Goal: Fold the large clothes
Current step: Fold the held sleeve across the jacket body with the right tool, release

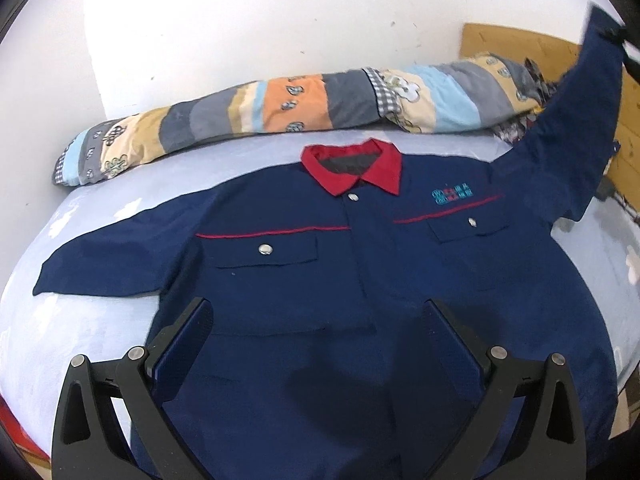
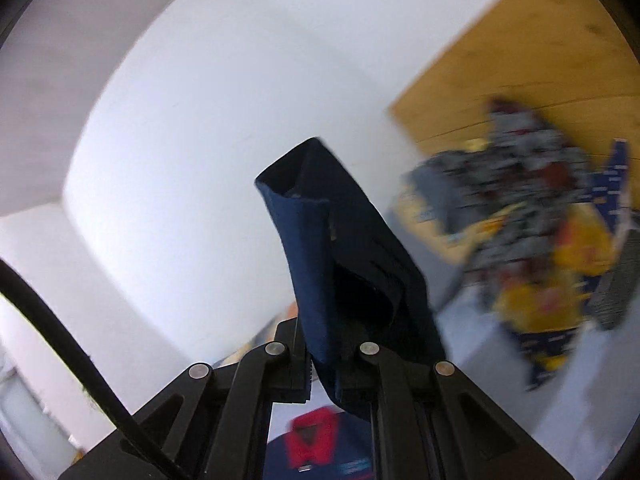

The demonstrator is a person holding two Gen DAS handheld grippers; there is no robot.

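A navy work shirt [image 1: 320,260] with a red collar [image 1: 352,168] lies face up and buttoned on the light blue bed sheet [image 1: 80,340]. Its left sleeve [image 1: 104,264] is spread flat. Its other sleeve [image 1: 576,120] is pulled up and away at the right. My left gripper [image 1: 320,320] hovers open over the shirt's lower front, nothing between its fingers. My right gripper [image 1: 624,40] is at the raised sleeve's end. In the right wrist view this gripper [image 2: 324,356] is shut on the navy sleeve cuff [image 2: 320,220], which stands up from the jaws; the view is motion-blurred.
A rolled patchwork quilt [image 1: 280,104] lies along the back of the bed against a white wall. A wooden headboard [image 1: 520,48] stands at the right with a heap of mixed clothes [image 2: 540,220] before it. A black cable [image 2: 60,320] crosses the right wrist view.
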